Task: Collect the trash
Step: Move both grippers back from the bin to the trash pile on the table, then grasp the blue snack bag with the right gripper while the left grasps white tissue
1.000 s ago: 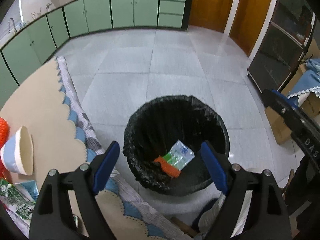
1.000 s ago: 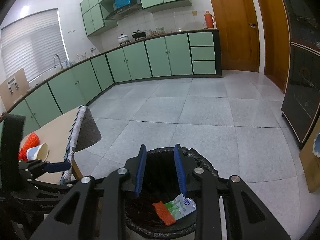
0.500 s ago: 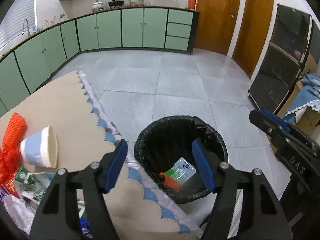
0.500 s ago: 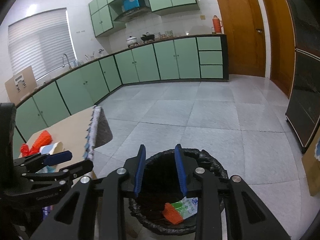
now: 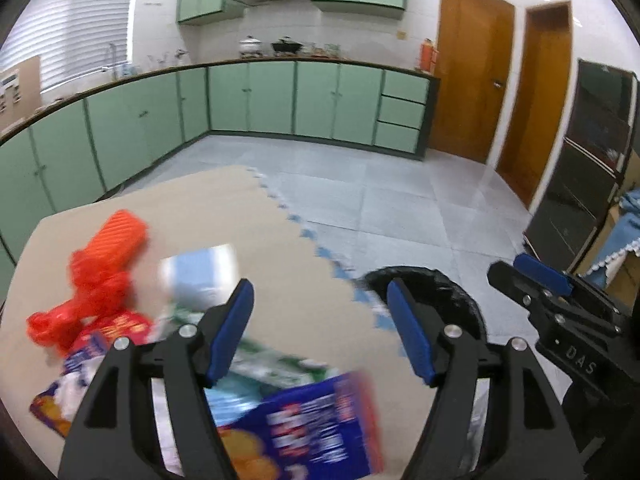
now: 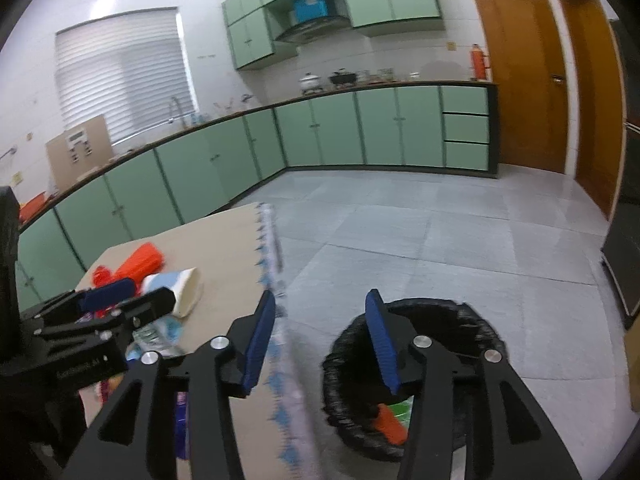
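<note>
Trash lies low in the left view: blue snack bag (image 5: 316,428), light, crinkly, slippery; pinch a flat edge. Left gripper (image 5: 320,332) gapes wide, empty; right gripper (image 6: 316,344), empty too, has just been opening beside the bin (image 6: 472,316).

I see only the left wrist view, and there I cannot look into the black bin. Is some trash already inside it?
Observer: Yes. The right wrist view shows an orange piece and a green packet at the bottom of the bin.
Operator: Does the right claw carry anything? I see only one of its fingers.
Observer: No. The right claw is open; its jaws have just been opening, and nothing is between them.
Operator: The cup is blurred for me.
Observer: The paper cup lies on its side on the table.
</note>
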Available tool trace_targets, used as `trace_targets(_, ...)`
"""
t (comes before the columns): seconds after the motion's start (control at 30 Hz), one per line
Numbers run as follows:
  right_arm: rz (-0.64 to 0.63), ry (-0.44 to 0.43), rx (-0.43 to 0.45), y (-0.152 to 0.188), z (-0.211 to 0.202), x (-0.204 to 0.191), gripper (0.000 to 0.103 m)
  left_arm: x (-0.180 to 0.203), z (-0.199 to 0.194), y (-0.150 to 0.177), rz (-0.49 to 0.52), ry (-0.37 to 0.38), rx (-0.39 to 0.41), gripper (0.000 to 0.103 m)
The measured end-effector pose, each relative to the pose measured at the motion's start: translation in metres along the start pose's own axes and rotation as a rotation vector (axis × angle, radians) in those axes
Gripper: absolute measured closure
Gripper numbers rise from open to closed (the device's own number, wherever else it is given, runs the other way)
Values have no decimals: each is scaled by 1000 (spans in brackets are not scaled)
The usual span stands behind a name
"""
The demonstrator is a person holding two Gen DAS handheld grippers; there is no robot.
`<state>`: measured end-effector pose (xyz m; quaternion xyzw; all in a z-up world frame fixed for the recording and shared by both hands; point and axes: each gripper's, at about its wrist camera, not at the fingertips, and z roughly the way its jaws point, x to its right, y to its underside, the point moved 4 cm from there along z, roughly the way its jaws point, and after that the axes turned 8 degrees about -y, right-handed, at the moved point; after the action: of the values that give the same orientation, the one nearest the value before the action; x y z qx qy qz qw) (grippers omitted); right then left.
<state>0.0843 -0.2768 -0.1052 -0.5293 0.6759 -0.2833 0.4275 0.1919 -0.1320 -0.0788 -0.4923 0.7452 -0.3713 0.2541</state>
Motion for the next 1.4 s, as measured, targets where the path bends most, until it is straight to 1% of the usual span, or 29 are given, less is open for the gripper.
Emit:
trace_targets(0.1,-28,-56,-21,9,9,-24,55,-35,-9,7,-24,-56,28,36)
trace_targets(0.17,-42,-104,-39,17,15,-42,52,-57,-13,12,-42,-100,43,35)
trace_targets(0.3,-75,-157,-78,34,28,-71,47,-98,-25,22,-88,-180,68,35)
trace_targets(0.33,-88,-166,-87,38,31,-77,43,-103,-28,25,-96,-197,76,35)
trace_targets(0.37,-102,-170,-97,42,34,-82,35,-112,-32,29,-108,-214,84,35)
trace_targets(0.4,-112,-174,-104,47,35,-87,32,-118,-35,33,-119,-224,88,35)
trace_targets(0.57,-140,-221,-163,59,50,-92,18,-144,-44,54,-171,-280,87,33)
trace_targets(0.67,-144,-234,-197,65,61,-91,17,-153,-47,61,-187,-307,92,32)
trace_targets(0.77,-126,-271,-229,71,69,-89,17,-159,-48,69,-182,-340,100,30)
trace_targets(0.8,-117,-301,-247,73,73,-89,17,-160,-49,73,-182,-345,101,30)
trace_targets(0.83,-113,-321,-257,75,74,-90,19,-162,-50,75,-185,-348,99,29)
trace_targets(0.9,-109,-347,-289,79,77,-91,29,-162,-50,79,-188,-356,97,29)
trace_targets(0.97,-106,-383,-305,83,78,-94,49,-164,-50,82,-190,-360,94,28)
trace_targets(1.0,-112,-390,-307,83,78,-96,55,-164,-50,83,-190,-360,93,27)
trace_targets(1.03,-128,-388,-313,84,77,-98,71,-163,-51,84,-187,-360,91,26)
trace_targets(1.07,-141,-386,-315,84,78,-100,81,-162,-51,85,-186,-359,89,25)
trace_targets(1.1,-152,-382,-312,84,76,-101,82,-162,-50,87,-185,-355,85,24)
trace_targets(1.17,-168,-386,-306,83,73,-103,95,-160,-50,88,-184,-345,77,22)
trace_targets(1.27,-202,-394,-279,79,60,-110,100,-156,-48,92,-181,-336,71,18)
trace_targets(1.4,-204,-404,-232,67,44,-112,102,-150,-43,93,-166,-321,60,18)
